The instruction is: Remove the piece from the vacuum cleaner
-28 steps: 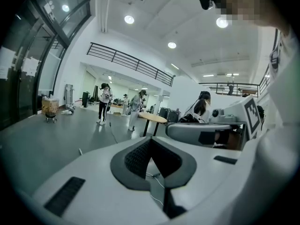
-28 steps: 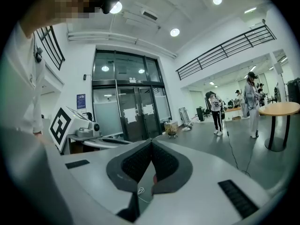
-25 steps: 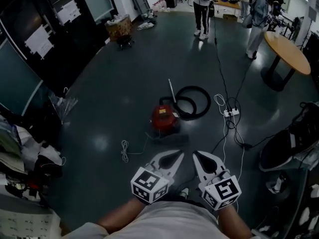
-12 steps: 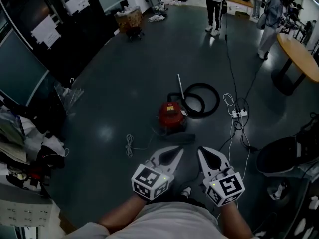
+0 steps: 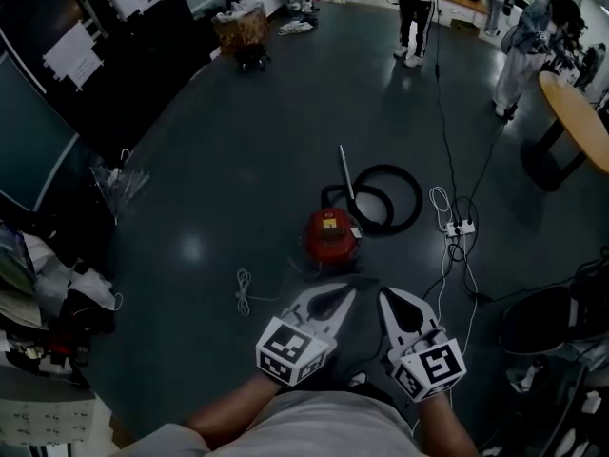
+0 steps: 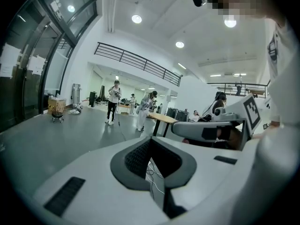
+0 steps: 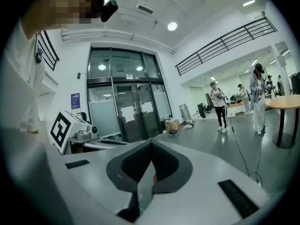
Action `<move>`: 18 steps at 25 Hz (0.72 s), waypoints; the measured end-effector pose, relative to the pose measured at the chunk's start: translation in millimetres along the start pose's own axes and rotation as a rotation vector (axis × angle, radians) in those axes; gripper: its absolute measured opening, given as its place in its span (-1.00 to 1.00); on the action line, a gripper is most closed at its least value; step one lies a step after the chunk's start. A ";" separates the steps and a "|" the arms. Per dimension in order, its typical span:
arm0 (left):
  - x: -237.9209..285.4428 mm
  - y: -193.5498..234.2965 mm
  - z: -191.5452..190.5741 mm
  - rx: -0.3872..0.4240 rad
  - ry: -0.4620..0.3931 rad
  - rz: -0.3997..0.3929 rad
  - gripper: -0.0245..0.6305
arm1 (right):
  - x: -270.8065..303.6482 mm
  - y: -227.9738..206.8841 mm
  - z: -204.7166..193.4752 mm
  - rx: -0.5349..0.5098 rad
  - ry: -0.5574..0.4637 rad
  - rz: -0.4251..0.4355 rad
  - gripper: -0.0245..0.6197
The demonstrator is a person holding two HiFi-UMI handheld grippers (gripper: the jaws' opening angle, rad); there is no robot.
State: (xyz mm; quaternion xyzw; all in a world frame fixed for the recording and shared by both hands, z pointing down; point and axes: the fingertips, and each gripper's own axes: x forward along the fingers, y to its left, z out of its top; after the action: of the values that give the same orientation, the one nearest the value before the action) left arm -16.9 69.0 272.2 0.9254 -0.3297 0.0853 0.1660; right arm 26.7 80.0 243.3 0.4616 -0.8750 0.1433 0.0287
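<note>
The red vacuum cleaner (image 5: 330, 237) sits on the dark floor, with its black hose (image 5: 383, 198) coiled behind it and a thin wand (image 5: 347, 173) rising from the coil. Just short of it, both grippers are held side by side and point towards it. My left gripper (image 5: 345, 293) is shut with nothing between its jaws, and its tips meet in its own view (image 6: 150, 140). My right gripper (image 5: 387, 295) is likewise shut and holds nothing (image 7: 151, 142). Neither touches the vacuum cleaner.
A white power strip (image 5: 460, 227) with cables lies right of the hose, and a loose white cable (image 5: 243, 289) lies left. A round wooden table (image 5: 577, 112) and a dark chair (image 5: 544, 318) stand at the right. People (image 5: 416, 12) stand far back. Clutter (image 5: 57, 312) lines the left wall.
The vacuum cleaner now shows nearer to both grippers than a second ago, as the person has come closer to it. Both grippers stayed shut and side by side.
</note>
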 end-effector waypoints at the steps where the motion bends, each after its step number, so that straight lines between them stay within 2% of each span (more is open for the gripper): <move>1: 3.6 10.9 2.2 0.007 0.004 -0.009 -0.91 | 11.3 -1.7 0.9 0.001 0.002 -0.005 -0.88; 8: 36.6 75.7 -1.3 0.049 0.039 -0.060 -0.91 | 73.5 -30.6 -9.0 -0.003 0.036 -0.056 -0.88; 14: 68.4 103.8 -14.7 0.069 0.049 -0.103 -0.91 | 103.0 -60.5 -24.1 -0.002 0.068 -0.075 -0.88; 18: 95.0 122.3 -36.6 0.088 0.070 -0.121 -0.91 | 126.2 -86.3 -46.5 0.001 0.105 -0.070 -0.88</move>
State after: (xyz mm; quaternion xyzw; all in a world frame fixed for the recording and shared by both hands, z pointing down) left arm -23.9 -62.0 362.3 0.9465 -0.2630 0.1218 0.1417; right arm 21.1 -53.9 330.2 0.4838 -0.8555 0.1668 0.0791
